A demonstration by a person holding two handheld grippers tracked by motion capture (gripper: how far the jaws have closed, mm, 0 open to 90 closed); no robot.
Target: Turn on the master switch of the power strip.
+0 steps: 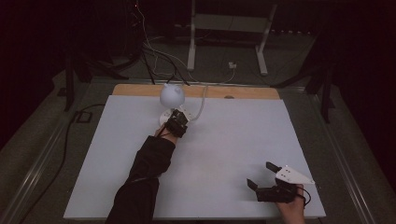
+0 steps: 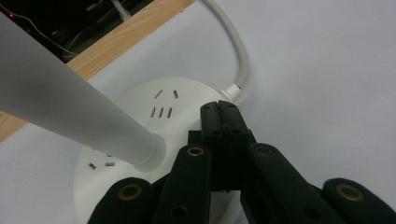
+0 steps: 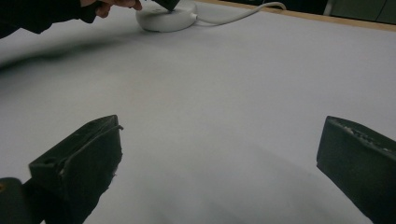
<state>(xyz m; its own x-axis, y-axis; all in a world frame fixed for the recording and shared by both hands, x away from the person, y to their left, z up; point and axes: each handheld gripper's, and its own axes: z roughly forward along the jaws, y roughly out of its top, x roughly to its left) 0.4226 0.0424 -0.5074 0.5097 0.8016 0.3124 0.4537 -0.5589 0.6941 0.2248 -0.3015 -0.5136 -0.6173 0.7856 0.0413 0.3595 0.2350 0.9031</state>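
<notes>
A white lamp stands at the far middle of the table: a round head (image 1: 172,94), a tapering stem (image 2: 70,107) and a round base (image 2: 177,95) with socket slots in its top. A white cable (image 2: 238,51) leaves the base toward the back. My left gripper (image 2: 223,109) is shut, its tips resting on the base's top close to where the cable enters; in the high view the left gripper (image 1: 179,117) sits right over the base (image 1: 164,116). My right gripper (image 1: 260,174) stands open near the table's front right, nothing between its fingers (image 3: 88,154).
The white table top (image 1: 233,135) ends in a wooden strip (image 1: 140,89) at the far edge. Behind it stand a white frame's legs (image 1: 191,46) and loose cables on the floor. From the right gripper view the base (image 3: 166,21) and a hand (image 3: 116,4) lie far ahead.
</notes>
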